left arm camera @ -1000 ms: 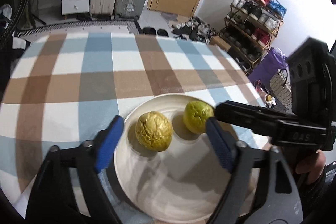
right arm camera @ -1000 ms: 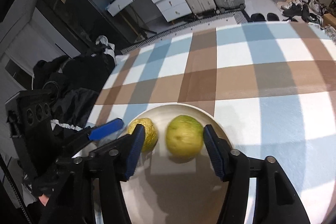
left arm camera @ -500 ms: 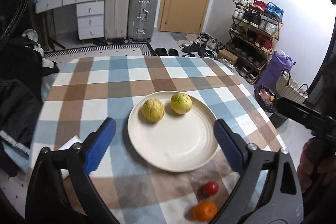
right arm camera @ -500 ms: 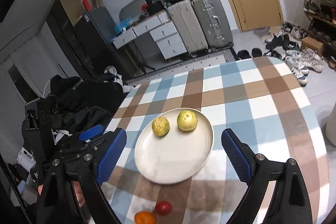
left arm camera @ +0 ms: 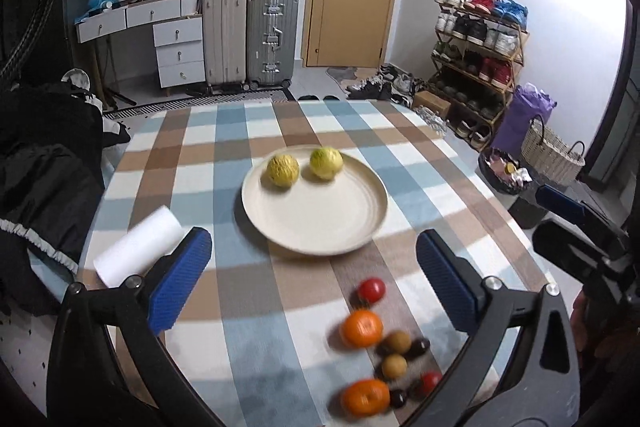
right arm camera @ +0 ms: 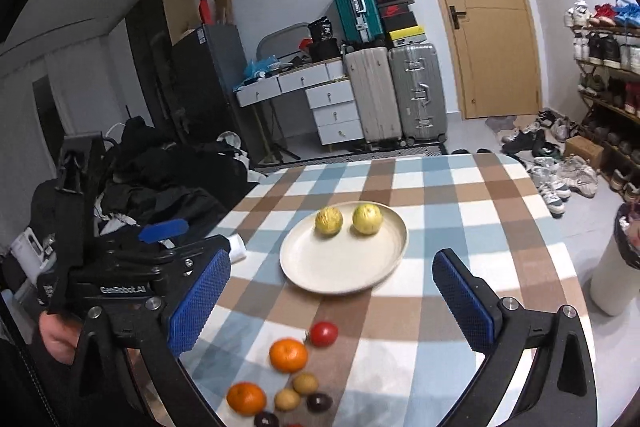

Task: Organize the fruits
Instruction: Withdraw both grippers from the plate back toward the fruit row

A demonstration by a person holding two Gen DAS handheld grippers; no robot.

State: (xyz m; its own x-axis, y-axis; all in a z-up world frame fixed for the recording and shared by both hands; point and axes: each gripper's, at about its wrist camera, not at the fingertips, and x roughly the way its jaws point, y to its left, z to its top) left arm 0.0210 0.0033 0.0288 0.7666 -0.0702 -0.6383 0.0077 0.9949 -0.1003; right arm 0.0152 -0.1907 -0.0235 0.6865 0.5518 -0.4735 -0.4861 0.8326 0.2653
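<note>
tools first: your left tool (left arm camera: 314, 269) hangs spread wide with nothing between its blue pads, and your right tool (right arm camera: 330, 297) has its jaws opening to full width, also bare. both hover above the near half of the bench (left arm camera: 192, 163), aimed down past the cream plate (left arm camera: 316, 223). two yellow-green fruits (left arm camera: 283, 170) (left arm camera: 326, 163) sit side by side at the plate's far rim, so you look to be between placements. the rest lie loose on the checked cloth near you: a tomato (left arm camera: 371, 290), two oranges (left arm camera: 361, 327) (left arm camera: 365, 395), small brown and dark fruits beside them. next you likely drop onto one loose fruit, the tomato being nearest the plate; close gently, it may roll.
</note>
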